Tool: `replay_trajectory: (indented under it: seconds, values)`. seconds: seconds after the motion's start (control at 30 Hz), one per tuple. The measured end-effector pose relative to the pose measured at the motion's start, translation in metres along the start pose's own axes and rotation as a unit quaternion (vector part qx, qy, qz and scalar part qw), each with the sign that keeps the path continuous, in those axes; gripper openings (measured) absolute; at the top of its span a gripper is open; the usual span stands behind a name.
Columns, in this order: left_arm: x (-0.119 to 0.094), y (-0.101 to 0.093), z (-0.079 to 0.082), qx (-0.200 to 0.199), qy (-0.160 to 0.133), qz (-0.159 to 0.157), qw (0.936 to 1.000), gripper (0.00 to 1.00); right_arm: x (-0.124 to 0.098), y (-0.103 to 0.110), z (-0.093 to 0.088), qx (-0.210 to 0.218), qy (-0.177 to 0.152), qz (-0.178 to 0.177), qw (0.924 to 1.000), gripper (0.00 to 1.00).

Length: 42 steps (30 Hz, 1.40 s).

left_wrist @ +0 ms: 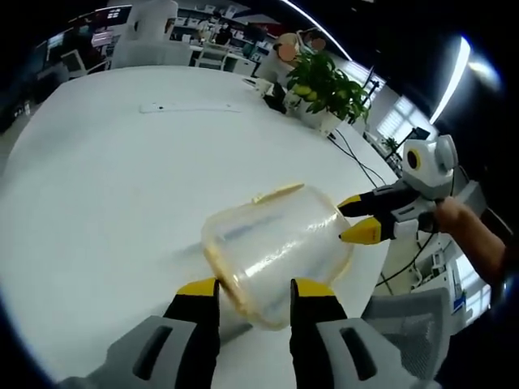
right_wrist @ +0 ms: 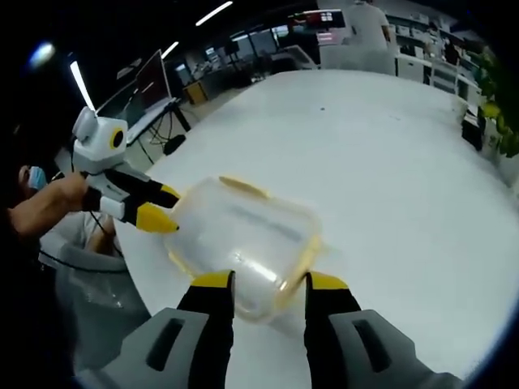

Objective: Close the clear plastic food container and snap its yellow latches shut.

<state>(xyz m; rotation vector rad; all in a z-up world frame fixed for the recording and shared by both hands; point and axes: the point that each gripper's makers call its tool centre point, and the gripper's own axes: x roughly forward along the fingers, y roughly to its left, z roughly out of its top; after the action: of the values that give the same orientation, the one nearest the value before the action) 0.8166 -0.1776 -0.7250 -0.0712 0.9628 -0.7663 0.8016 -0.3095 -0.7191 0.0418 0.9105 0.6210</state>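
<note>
One clear container [left_wrist: 276, 253] sits on the white table [left_wrist: 105, 203] between my two grippers — left gripper [left_wrist: 254, 285] at its near edge, jaws spread apart, right gripper [right_wrist: 268, 279] likewise parted at the opposite edge. I count two yellow latches [left_wrist: 277, 192] along its rim — blurred.

Open room: the white tabletop [left_wrist: 105, 186] lies bare beyond the clear container [left_wrist: 276, 251].
Obstacles: potted plant [left_wrist: 328, 85] and cables [left_wrist: 357, 158] at the far edge; a grey chair [right_wrist: 97, 300] beside the near edge.
</note>
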Motion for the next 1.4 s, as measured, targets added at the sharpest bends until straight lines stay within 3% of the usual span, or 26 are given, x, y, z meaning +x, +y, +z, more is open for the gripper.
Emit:
replay_trajectory:
  seconds: [1.4]
  values:
    - [-0.040,0.041,-0.022,0.005,0.008,-0.001,1.0000,0.28,0.027,0.048,0.007,-0.006,-0.006,0.015,0.9998,0.30]
